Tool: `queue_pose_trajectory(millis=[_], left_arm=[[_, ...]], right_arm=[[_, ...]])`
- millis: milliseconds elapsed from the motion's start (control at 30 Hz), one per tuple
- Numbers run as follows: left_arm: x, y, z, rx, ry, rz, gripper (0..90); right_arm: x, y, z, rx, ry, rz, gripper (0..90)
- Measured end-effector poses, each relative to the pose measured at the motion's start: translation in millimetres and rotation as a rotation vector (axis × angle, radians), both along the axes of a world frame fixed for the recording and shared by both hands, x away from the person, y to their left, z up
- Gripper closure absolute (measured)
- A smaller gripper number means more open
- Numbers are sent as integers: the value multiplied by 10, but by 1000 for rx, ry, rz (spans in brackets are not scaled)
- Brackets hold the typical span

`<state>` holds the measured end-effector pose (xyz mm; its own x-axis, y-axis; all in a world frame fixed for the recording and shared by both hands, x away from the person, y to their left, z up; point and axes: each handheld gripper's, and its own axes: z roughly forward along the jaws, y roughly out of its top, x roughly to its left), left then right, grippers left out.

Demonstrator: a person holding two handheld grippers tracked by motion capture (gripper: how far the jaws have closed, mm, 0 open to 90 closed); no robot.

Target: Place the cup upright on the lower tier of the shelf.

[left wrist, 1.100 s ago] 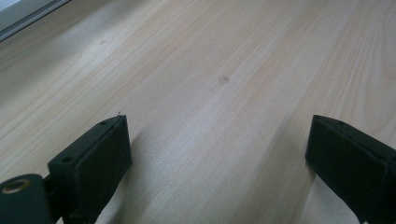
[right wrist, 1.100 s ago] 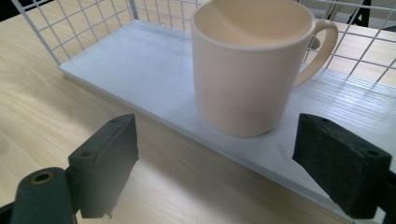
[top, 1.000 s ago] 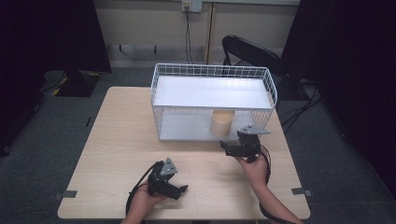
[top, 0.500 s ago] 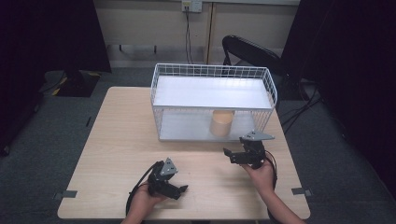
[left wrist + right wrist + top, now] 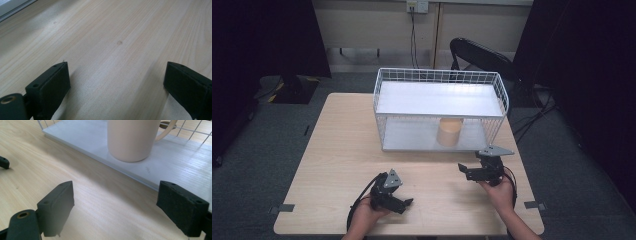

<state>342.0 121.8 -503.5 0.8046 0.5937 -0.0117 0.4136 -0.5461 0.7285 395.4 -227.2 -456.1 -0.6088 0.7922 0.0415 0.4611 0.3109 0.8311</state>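
Wooden table [image 5: 337, 150] under both low tongs, left tongs [image 5: 404, 204] and right tongs [image 5: 463, 170] agape

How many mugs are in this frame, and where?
1. A beige mug stands upright on the lower shelf of the white wire rack, toward its right side; the right gripper view shows its handle. The upper shelf's top looks bare, though it partly hides the lower shelf's back.

Bright overhead light, dark surroundings
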Motion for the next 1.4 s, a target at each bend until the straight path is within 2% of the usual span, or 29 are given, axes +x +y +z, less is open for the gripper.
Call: queue_pose_trajectory(millis=[500, 1167, 1400], left_arm=[[0, -1, 0, -1, 0, 0, 64], [-2, -2, 0, 1, -1, 2, 63], [-3, -2, 0, 1, -2, 4, 64]], right_arm=[[-161, -173, -90, -17, 19, 26, 136], [-304, -420, -244, -48, 41, 16, 138], [-365, -462, -328, -86, 46, 32, 139]])
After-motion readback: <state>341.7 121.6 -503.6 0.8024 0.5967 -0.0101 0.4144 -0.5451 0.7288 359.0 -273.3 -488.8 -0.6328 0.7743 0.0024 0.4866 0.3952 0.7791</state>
